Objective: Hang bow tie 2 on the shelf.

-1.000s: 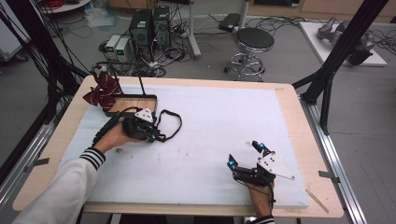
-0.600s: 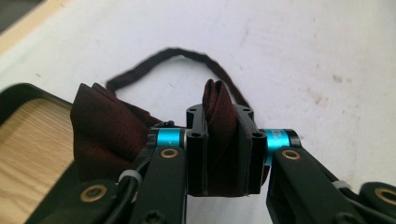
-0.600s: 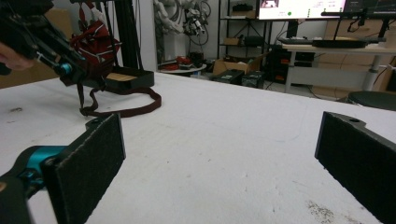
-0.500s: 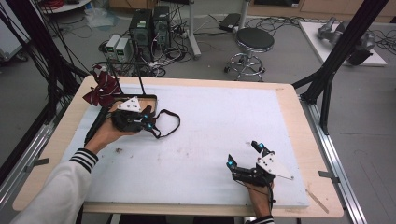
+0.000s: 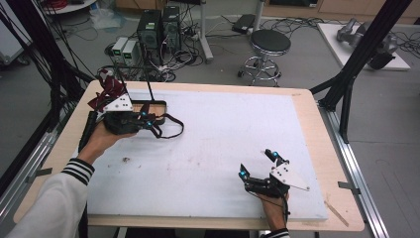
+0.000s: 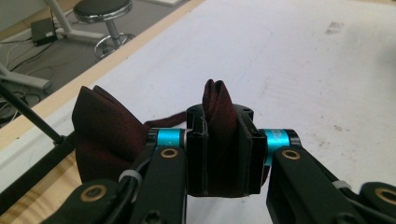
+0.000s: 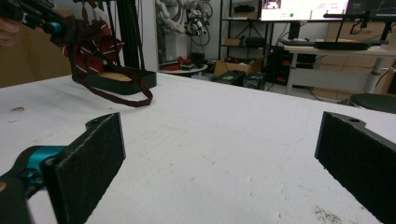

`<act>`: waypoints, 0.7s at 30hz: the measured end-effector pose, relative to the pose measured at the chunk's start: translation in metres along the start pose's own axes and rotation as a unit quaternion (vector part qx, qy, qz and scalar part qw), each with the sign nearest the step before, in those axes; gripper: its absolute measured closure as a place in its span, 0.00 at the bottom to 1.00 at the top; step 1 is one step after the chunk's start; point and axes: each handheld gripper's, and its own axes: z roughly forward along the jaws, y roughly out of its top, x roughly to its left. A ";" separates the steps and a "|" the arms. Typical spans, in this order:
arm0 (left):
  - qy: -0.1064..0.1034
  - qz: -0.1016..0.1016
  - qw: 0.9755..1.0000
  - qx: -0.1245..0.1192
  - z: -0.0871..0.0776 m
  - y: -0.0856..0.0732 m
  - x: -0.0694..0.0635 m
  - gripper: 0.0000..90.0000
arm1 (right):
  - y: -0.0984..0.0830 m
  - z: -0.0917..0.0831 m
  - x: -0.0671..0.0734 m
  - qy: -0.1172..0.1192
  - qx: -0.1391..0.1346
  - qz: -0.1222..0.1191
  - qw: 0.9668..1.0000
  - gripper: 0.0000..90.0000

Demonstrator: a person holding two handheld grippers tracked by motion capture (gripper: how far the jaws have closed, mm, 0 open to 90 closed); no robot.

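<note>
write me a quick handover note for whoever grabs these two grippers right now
Left gripper: shut on the dark red bow tie, pinching its middle, lifted at the table's far left corner; its strap hangs in a loop over the white mat.
Right gripper: open, empty, resting low at the near right of the mat.
Black stand: on the mat just behind the left gripper, wooden base.
Done: tie picked up.
Left: probably placing it; where is not clear.

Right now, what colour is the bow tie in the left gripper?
Dark maroon bow tie, clearest in the left gripper view.
</note>
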 end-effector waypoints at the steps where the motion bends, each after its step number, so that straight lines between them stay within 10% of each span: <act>1: 0.002 -0.001 1.000 -0.005 -0.002 0.001 0.000 0.85 | 0.000 0.000 0.000 -0.001 0.000 0.001 1.000 0.01; 21: 0.067 0.007 0.993 -0.097 -0.059 0.031 0.011 0.85 | -0.001 0.002 0.001 0.001 0.007 -0.002 1.000 0.01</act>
